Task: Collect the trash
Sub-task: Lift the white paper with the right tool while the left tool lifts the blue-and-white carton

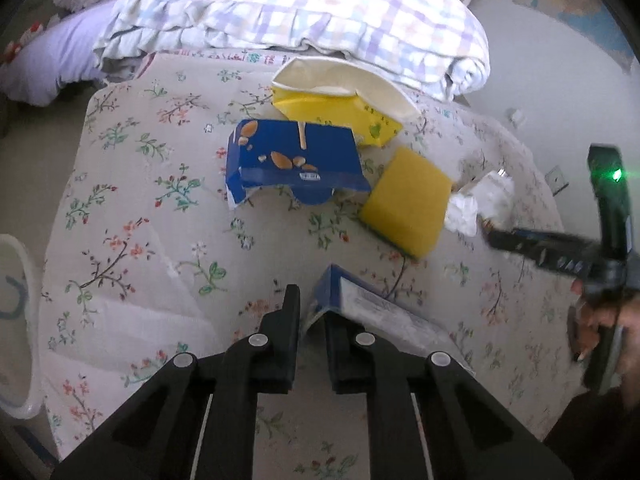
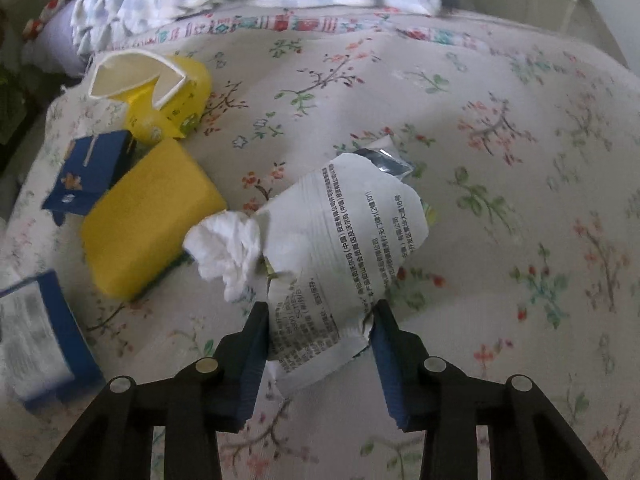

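Trash lies on a floral bed cover (image 1: 132, 200). My left gripper (image 1: 314, 312) is shut on the corner of a blue and white box (image 1: 376, 308), also visible at the left edge of the right wrist view (image 2: 36, 328). My right gripper (image 2: 320, 312) is shut on a white printed wrapper (image 2: 352, 232); its pads press both sides. A crumpled white tissue (image 2: 224, 248) sits against the wrapper's left side. Beyond lie a yellow sponge (image 1: 408, 200), a flattened blue carton (image 1: 296, 160) and an open yellow carton (image 1: 340, 96). The right gripper (image 1: 492, 236) reaches in from the right in the left wrist view.
A folded checked quilt (image 1: 300, 4) and a lilac pillow (image 1: 52, 56) lie at the bed's far end. A white container rim (image 1: 20, 320) stands off the bed's left side. A hand (image 1: 608, 320) holds the right gripper's handle. Pale floor (image 1: 560, 80) lies beyond the right edge.
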A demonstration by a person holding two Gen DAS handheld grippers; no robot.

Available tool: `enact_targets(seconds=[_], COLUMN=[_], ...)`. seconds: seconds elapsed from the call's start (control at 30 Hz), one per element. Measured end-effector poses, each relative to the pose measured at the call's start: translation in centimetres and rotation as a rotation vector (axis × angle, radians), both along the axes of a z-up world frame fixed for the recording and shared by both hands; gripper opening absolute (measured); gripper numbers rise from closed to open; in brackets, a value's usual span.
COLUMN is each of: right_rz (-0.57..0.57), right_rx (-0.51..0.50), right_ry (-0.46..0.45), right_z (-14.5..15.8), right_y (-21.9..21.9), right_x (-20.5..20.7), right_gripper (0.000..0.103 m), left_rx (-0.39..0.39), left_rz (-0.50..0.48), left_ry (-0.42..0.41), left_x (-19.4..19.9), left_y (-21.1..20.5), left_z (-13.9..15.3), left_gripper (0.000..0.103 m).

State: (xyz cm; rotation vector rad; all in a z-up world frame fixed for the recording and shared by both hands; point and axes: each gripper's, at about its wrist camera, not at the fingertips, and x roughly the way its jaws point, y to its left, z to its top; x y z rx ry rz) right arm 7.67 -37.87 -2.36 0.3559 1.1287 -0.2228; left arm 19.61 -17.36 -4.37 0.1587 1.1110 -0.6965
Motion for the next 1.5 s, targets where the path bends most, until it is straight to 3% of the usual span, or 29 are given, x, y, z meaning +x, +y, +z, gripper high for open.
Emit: enact_targets(seconds=[0.13, 0.17, 0.23, 0.27, 0.3, 0.57, 0.83, 1.07, 1.3, 1.5], right_rz=[-0.003, -0.003, -0.005, -0.006, -0.007, -0.002, 0.029, 0.077, 0.073, 0.059], right_rx=[0.000, 0.003, 0.012, 0.016, 0.021, 0.036, 0.049, 0.061, 0.011, 0.018], right_ry=[-0.019, -0.021, -0.023, -0.023, -0.024, -0.018, -0.034, -0.056, -0.067, -0.049], right_z=[1.2, 1.4, 1.6, 1.6, 1.6, 1.5, 1.7, 2.5, 2.7, 1.9], right_y=[0.2, 0.3, 0.3, 0.3, 0.2, -0.2, 0.7, 2.4, 1.4, 0.2], right_x=[-1.3, -1.6, -2.3, -2.6, -2.9, -4.3, -4.6, -6.1, -7.7, -8.4], right_gripper=[0.044, 0.044, 0.044, 0.044, 0.044, 0.044, 0.044, 0.044, 0.044, 0.044], left_rx=[0.007, 0.015, 0.020, 0.024, 0.024, -0.035, -0.011, 0.031, 0.131, 0.183], left_rz=[-0.031, -0.036, -0.052, -0.047, -0.033, 0.124, 0.297, 0.606, 0.723, 0.735], left_ry=[0.028, 0.025, 0.032, 0.025, 0.013, 0.128, 0.185, 0.110, -0.003, -0.095], left_x=[-0.8, -1.1, -1.5, -1.6, -1.9, -2.5, -5.4, -8.1, -9.6, -9.9], left_y=[0.2, 0.2, 0.1, 0.3, 0.6, 3.4, 3.0, -0.6, -4.8, -6.3], left_z=[0.0, 0.2, 0.3, 0.5, 0.7, 1.9, 2.0, 0.5, -0.2, -0.5], left_gripper=[0.014, 0.018, 0.044, 0.062, 0.069, 0.069, 0.070, 0.070, 0.074, 0.077])
